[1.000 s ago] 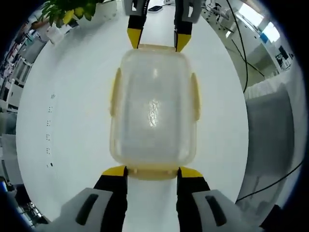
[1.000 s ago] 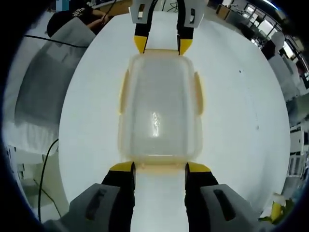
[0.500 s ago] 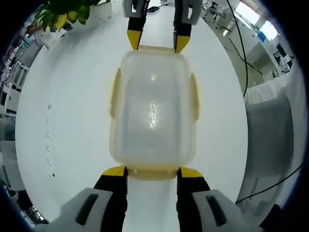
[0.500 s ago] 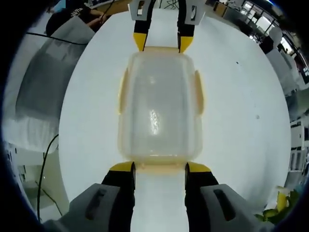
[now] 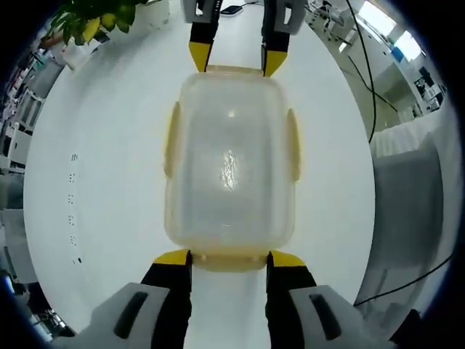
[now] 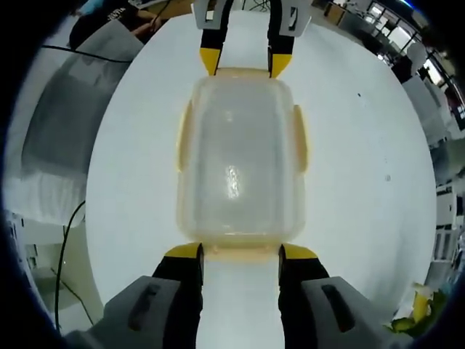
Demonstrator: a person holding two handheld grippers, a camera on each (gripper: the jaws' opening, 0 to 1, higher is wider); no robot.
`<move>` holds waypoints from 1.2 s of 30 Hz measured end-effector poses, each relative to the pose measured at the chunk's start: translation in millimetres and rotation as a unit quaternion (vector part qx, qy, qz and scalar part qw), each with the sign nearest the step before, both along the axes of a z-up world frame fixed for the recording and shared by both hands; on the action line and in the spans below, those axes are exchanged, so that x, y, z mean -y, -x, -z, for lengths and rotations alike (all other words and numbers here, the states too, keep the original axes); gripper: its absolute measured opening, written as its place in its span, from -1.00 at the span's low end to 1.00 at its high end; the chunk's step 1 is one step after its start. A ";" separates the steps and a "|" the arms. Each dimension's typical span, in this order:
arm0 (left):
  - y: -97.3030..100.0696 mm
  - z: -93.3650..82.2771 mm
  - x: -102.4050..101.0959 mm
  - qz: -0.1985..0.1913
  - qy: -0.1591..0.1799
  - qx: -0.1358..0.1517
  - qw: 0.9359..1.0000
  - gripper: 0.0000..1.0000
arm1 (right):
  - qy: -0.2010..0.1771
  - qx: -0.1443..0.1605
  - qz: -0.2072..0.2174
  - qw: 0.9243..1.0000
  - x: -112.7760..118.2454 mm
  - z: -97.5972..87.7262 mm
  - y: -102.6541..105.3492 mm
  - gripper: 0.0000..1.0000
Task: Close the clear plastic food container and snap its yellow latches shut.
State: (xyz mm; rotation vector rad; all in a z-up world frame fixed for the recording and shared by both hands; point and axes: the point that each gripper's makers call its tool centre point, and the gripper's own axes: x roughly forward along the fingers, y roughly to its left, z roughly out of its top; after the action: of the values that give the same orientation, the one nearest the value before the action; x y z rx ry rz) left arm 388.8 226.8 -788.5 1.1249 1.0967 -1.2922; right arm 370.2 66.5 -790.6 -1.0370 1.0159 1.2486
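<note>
A clear plastic food container [image 5: 229,160] [image 6: 238,156] with its lid on rests on a round white table [image 5: 94,160]. Yellow latches [image 5: 171,138] [image 6: 299,138] lie along both long sides, and a pale yellow strip runs along each short end. My left gripper [image 5: 229,258] stands open at one short end, its yellow-tipped jaws on either side of that end's latch. At the opposite short end my right gripper [image 6: 240,252] is open in the same way. Each gripper shows in the other's view: the right gripper [image 5: 237,58], the left gripper [image 6: 245,62].
A leafy plant with yellow fruit [image 5: 94,18] stands at the table's edge. Grey covered furniture [image 5: 407,189] [image 6: 62,123] sits just off one side of the table, with black cables [image 5: 363,73] beside it. The white table top [image 6: 363,167] spreads wide on both long sides of the container.
</note>
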 end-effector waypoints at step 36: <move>-4.9 8.3 -1.7 0.033 -0.013 0.017 0.999 -0.29 | -0.007 -0.008 0.034 0.999 7.9 15.4 1.8 -0.19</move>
State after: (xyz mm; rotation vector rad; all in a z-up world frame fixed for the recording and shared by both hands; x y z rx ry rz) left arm 393.7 228.5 -796.8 1.2061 1.0616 -1.3097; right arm 368.4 58.6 -806.0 -0.9752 1.0450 1.2080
